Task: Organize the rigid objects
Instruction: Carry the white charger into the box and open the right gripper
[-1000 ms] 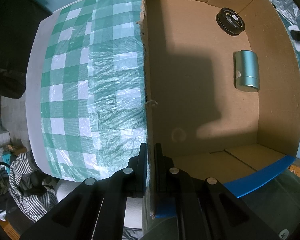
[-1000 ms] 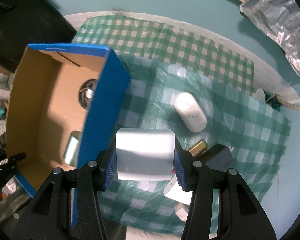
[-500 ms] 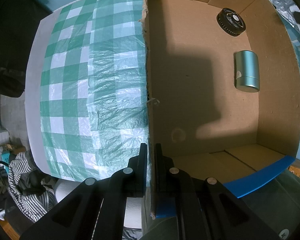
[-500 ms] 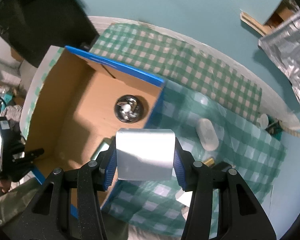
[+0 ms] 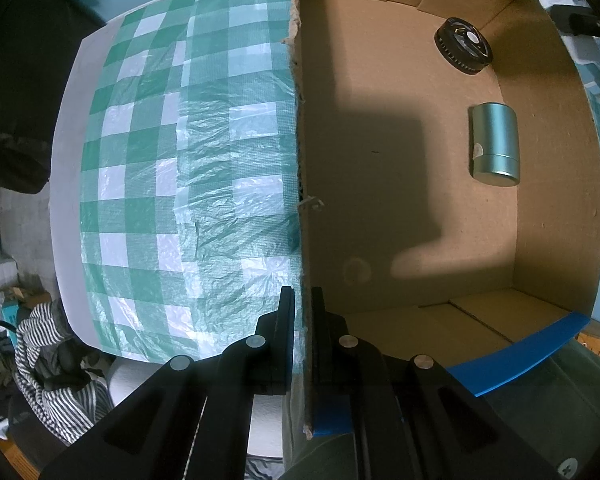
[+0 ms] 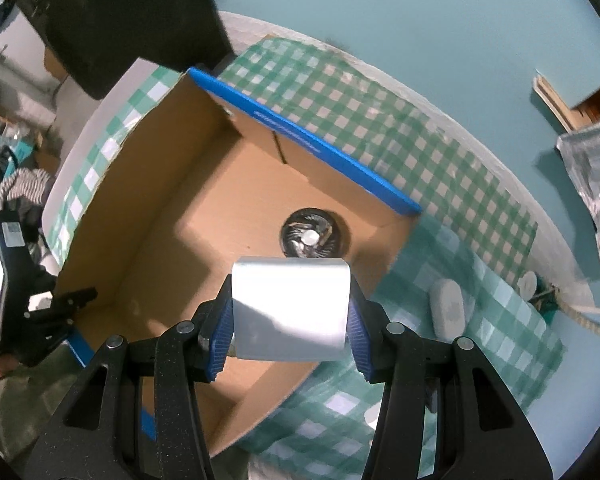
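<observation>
- Cardboard box: black disc and teal cylinder inside, stowed.
- Right tongs: pinching silver block above box, unplaced.
- Left tongs: clamped on box wall.
- White capsule: on surface, pending.

A pale silver block is being held above the open cardboard box. Inside the box, a black ribbed disc is lying flat near a corner, and a teal metal cylinder is lying on its side.

Disc and canister (apart) inside box
</observation>
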A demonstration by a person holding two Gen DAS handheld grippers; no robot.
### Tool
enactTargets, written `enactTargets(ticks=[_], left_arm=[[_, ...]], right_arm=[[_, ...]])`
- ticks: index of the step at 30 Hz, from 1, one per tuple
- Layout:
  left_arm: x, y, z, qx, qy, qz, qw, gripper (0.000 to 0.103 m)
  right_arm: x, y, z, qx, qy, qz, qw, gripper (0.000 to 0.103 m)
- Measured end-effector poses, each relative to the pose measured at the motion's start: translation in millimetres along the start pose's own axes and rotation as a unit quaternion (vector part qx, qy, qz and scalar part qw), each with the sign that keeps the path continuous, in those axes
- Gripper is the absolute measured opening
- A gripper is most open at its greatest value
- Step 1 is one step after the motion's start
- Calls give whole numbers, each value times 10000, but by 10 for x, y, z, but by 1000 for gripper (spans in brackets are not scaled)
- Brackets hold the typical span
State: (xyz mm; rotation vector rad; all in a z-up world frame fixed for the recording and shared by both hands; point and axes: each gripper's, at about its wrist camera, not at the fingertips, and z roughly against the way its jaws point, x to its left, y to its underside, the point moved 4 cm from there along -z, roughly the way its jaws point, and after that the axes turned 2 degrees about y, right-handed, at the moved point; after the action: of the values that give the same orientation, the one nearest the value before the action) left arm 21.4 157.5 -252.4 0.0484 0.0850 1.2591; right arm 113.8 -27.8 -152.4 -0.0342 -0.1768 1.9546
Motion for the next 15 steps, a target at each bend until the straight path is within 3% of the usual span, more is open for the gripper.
enactTargets(ticks=[15], left_arm=[[21, 19, -5, -6, 19, 39, 10000, 7]], right_arm=[[144, -47, -417, 315, 81, 323, 9990, 50]])
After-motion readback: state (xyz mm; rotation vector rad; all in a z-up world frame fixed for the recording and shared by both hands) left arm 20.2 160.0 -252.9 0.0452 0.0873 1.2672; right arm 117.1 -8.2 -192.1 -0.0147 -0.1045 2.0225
